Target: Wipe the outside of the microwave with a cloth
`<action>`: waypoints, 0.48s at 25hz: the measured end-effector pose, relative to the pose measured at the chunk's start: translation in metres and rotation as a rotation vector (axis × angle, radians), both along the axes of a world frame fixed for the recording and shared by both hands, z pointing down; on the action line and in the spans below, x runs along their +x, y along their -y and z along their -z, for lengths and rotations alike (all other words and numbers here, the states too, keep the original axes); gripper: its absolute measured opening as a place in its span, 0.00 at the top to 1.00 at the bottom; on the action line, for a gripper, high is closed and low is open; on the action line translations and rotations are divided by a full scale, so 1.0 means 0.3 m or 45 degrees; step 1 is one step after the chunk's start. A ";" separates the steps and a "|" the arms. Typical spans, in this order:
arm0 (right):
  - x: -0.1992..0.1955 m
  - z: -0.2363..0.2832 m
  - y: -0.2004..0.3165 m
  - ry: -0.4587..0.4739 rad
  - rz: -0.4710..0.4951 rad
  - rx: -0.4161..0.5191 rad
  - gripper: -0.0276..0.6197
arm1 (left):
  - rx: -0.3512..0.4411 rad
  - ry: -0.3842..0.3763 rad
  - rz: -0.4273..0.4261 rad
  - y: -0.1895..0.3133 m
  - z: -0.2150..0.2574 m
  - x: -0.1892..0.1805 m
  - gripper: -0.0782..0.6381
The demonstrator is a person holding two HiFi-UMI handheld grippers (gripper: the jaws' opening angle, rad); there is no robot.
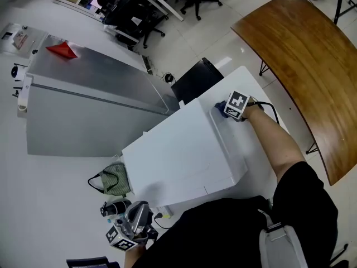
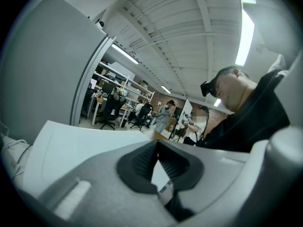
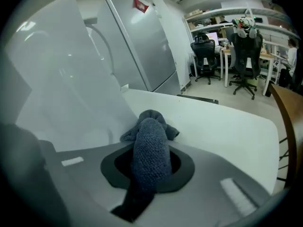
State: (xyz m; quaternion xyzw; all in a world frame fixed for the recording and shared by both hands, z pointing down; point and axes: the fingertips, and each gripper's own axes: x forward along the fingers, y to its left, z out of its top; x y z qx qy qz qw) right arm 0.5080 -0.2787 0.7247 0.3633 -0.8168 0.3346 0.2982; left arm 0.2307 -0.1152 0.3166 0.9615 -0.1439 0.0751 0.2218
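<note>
The white microwave (image 1: 178,155) stands on a white table (image 1: 252,85), seen from above. My right gripper (image 1: 236,107) is at its far right corner, shut on a dark blue cloth (image 1: 221,106). In the right gripper view the cloth (image 3: 151,145) bulges out between the jaws of that gripper (image 3: 150,162), its bunched end next to the microwave's side wall (image 3: 71,93). My left gripper (image 1: 131,226) hangs low at the near left, off the microwave, shut and holding nothing. In its own view the left gripper (image 2: 157,162) points up past the microwave's white surface (image 2: 80,145).
A tall grey fridge (image 1: 83,105) with a red item (image 1: 62,50) on top stands left of the microwave. A green bag (image 1: 114,180) sits by the near left corner. A curved wooden table (image 1: 301,54) lies to the right. Office chairs (image 1: 131,15) stand further back.
</note>
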 end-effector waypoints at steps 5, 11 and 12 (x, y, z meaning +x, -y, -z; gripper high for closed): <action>0.081 0.336 -0.064 0.289 -0.115 0.256 0.87 | 0.030 -0.031 -0.019 -0.026 0.020 -0.001 0.89; 0.014 0.886 -0.225 0.752 -0.061 0.677 0.87 | 0.026 -0.046 -0.025 -0.039 0.013 -0.013 0.89; -0.018 0.901 -0.230 0.767 -0.030 0.685 0.87 | 0.028 -0.038 -0.032 -0.044 0.006 -0.021 0.89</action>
